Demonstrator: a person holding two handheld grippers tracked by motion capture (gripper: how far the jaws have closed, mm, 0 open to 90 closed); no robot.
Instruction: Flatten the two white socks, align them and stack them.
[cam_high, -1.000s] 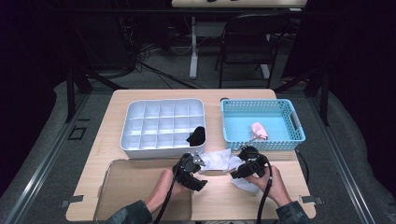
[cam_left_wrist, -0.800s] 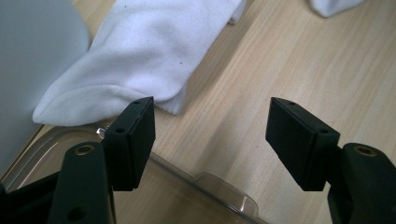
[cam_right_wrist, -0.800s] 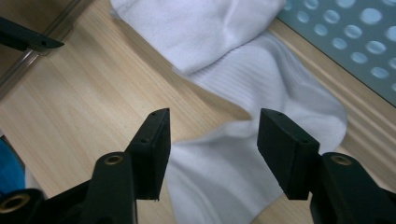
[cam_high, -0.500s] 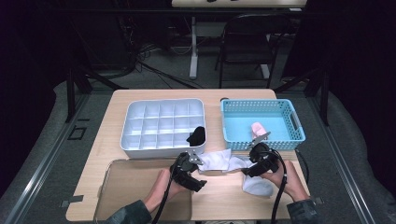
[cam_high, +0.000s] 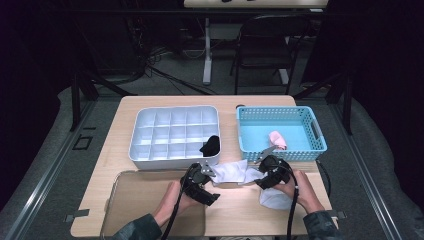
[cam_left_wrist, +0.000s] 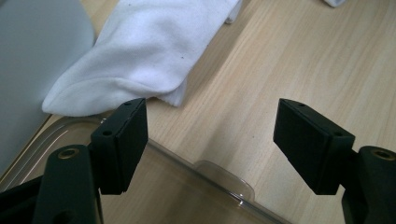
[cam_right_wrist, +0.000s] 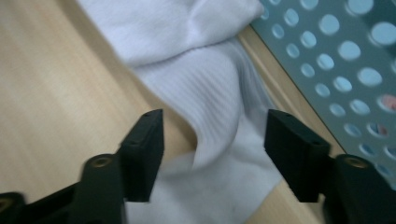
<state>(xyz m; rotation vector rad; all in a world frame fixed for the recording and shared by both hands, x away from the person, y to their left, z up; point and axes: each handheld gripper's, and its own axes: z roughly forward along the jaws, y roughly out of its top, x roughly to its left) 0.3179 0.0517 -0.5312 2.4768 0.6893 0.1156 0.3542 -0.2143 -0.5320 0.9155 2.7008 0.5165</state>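
While the left gripper (cam_left_wrist: 210, 140) is hovering with its jaws spread over bare wood and the rim of a clear tray (cam_left_wrist: 219, 175), gripping nothing, a white sock (cam_left_wrist: 144, 51) is lying just ahead of its left jaw. The right gripper (cam_right_wrist: 212, 154) has just been closing its jaws, yet they are standing apart, straddling a ribbed fold of the sock (cam_right_wrist: 219, 107) without pressing it. A blue basket (cam_right_wrist: 336, 60) is sitting just beyond its right jaw.
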